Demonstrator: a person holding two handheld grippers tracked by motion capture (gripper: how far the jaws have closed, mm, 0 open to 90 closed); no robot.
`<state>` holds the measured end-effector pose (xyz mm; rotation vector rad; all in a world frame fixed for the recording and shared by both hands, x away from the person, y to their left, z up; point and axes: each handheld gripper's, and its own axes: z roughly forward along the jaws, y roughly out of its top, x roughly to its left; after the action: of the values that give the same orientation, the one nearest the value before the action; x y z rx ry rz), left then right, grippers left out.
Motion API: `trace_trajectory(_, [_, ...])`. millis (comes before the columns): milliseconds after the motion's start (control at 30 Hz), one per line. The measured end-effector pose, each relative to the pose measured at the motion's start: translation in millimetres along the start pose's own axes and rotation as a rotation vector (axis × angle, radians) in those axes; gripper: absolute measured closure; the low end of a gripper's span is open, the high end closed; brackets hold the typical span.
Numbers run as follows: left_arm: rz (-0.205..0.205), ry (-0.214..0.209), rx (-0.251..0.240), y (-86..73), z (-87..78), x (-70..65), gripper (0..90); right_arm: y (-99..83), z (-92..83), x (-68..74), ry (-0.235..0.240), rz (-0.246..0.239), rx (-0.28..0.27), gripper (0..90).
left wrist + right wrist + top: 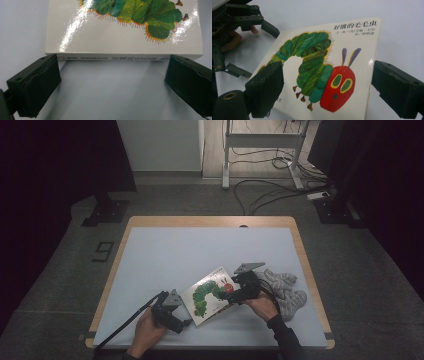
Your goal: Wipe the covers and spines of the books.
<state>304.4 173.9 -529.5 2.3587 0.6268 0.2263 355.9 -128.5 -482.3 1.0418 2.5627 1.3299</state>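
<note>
Two grippers work at one picture book, which lies flat on the pale counter with its cover up (a green caterpillar with a red head). Left gripper sits just beside the book's near left corner; in the left gripper view its fingers stand wide apart, level with the book's spine edge, and nothing is pressed between them. Right gripper hangs over the book's right part, and in the right gripper view its fingers are spread wide over the cover, gripping nothing. Just to the right of the book, behind the right hand, lies a crumpled grey cloth
</note>
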Motion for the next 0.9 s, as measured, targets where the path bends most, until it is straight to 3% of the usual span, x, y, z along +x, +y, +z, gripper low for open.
trace_trajectory(133, [-0.001, 0.000, 0.000, 0.0, 0.0, 0.0, 0.0, -2.2, -0.4, 3.1, 0.057, 0.003, 0.011, 12.8])
trace_trajectory(233, [0.001, 0.000, 0.001, 0.0, -0.1, 0.0, 0.0, -1.9, 0.9, 7.2, 0.034, -0.044, 0.036, 12.7])
trace_trajectory(600, [0.000, 0.001, 0.000, 0.1, 0.1, -0.1, 0.0, 13.4, 7.0, -5.3, 0.041, -0.094, 0.130, 15.8])
trace_trajectory(767, [-0.001, 0.001, 0.001, 0.2, 0.0, 0.0, 0.0, 18.4, 8.6, -4.0, 0.036, -0.145, 0.187, 24.3])
trace_trajectory(900, [-0.003, 0.000, 0.001, 0.2, 0.0, 0.0, 0.0, 20.4, 6.1, -2.0, 0.038, -0.159, 0.193, 29.3])
